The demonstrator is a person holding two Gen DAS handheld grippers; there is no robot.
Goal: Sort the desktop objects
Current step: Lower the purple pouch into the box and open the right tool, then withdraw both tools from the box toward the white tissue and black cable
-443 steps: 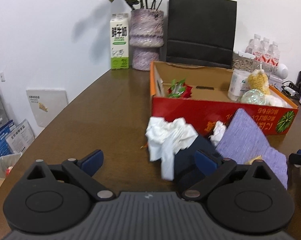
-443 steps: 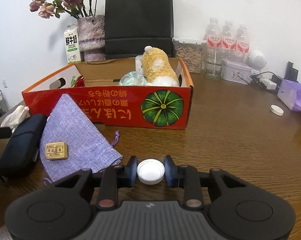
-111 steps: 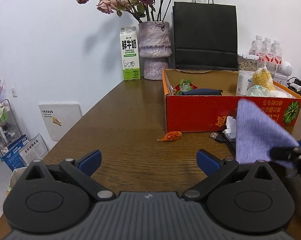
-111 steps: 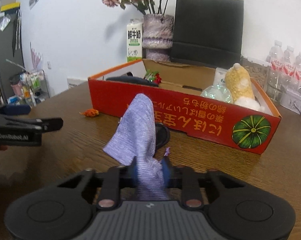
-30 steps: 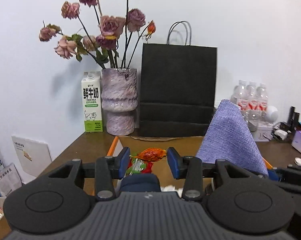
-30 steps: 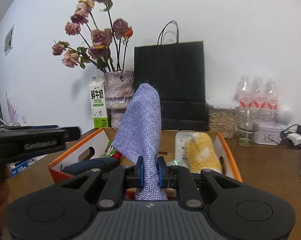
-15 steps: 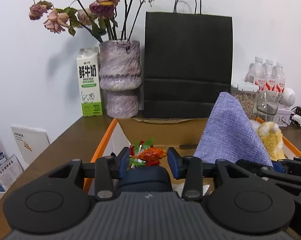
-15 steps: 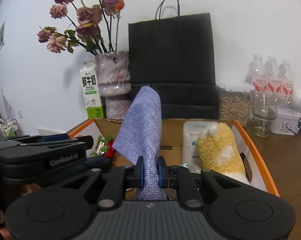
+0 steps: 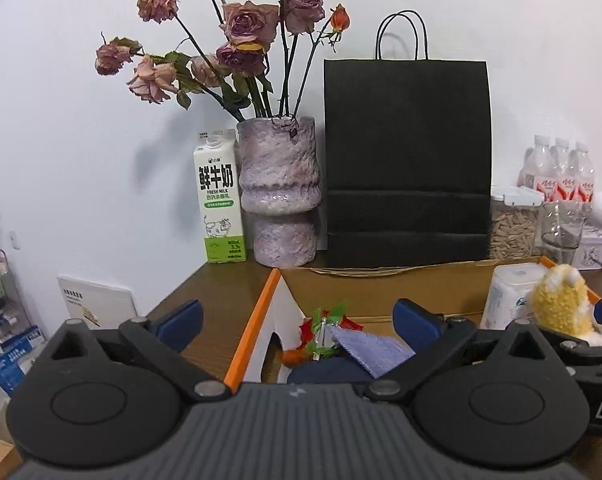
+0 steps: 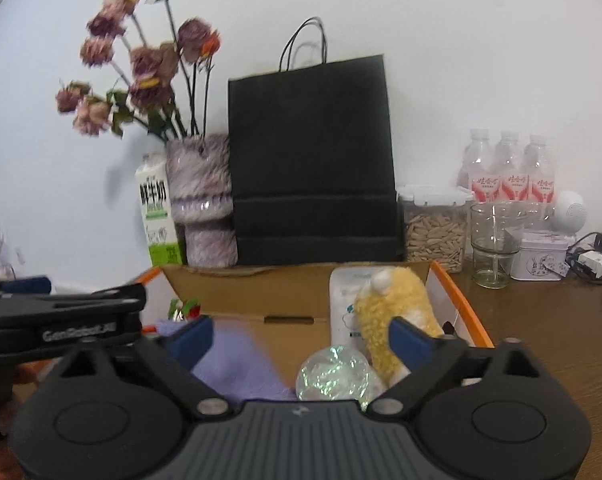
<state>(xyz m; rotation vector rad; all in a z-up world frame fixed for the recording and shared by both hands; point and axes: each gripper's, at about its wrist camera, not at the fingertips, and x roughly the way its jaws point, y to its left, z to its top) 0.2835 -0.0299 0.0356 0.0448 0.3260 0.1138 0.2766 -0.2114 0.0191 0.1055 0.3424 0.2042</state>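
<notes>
Over the orange-rimmed cardboard box (image 9: 253, 336) my left gripper (image 9: 297, 318) has its jaws opening wide, with nothing pressed between them. Below it, inside the box, lie a small orange piece (image 9: 291, 356), the purple cloth pouch (image 9: 369, 350), a dark blue case (image 9: 325, 372) and a red-green flower (image 9: 325, 320). My right gripper (image 10: 301, 338) is also opening above the box (image 10: 461, 304). The blurred purple pouch (image 10: 237, 360) lies loose beneath its left finger. A yellow plush (image 10: 393, 312) and an iridescent ball (image 10: 333, 376) sit at the box's right. The left gripper (image 10: 61, 312) shows at the left edge.
Behind the box stand a black paper bag (image 9: 407, 160), a purple vase of dried roses (image 9: 279, 192) and a milk carton (image 9: 221, 200). To the right are a seed jar (image 10: 433, 232), a glass (image 10: 493, 240), water bottles (image 10: 509, 168) and a tin (image 10: 541, 256).
Both grippers have gone from shut to wide open. The orange piece has dropped out of the left one and the purple pouch out of the right one, both into the box.
</notes>
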